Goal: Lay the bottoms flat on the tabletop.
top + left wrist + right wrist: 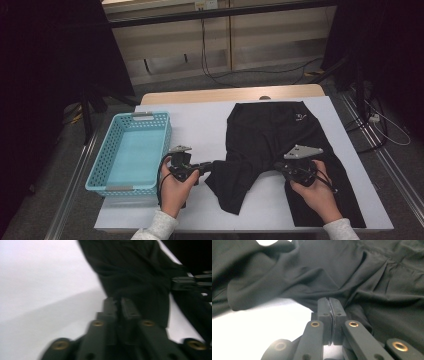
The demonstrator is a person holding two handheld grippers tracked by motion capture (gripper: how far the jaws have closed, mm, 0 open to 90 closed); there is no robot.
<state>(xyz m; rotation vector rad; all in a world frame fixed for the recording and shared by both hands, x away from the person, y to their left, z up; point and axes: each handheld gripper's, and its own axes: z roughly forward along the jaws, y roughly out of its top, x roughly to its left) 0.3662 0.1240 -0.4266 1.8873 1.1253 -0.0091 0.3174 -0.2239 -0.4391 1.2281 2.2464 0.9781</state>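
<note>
Two grippers work on one pair of black shorts [272, 145], which lies spread on the white table [200, 130] to the right of a light blue basket [131, 152], its waistband at the far side and its legs pointing toward the person. From above, the left gripper [206, 167] meets the outer edge of the shorts' left leg, whose cloth is bunched and drawn sideways there, while the right gripper [281, 169] sits at the inner edge of the shorts' right leg, near the crotch. The right gripper view [331, 302] shows its jaws pressed together on a fold of the black cloth, with creases running away from the pinch. The left gripper view [119, 305] is blurred; its jaws stand only a narrow gap apart at the hem, and whether the pads press the cloth cannot be told. Bare white table lies between the shorts and the basket, and a strip of it runs along the near edge below the left leg; the right leg reaches close to the near right corner. Only the high view takes in the basket.
</note>
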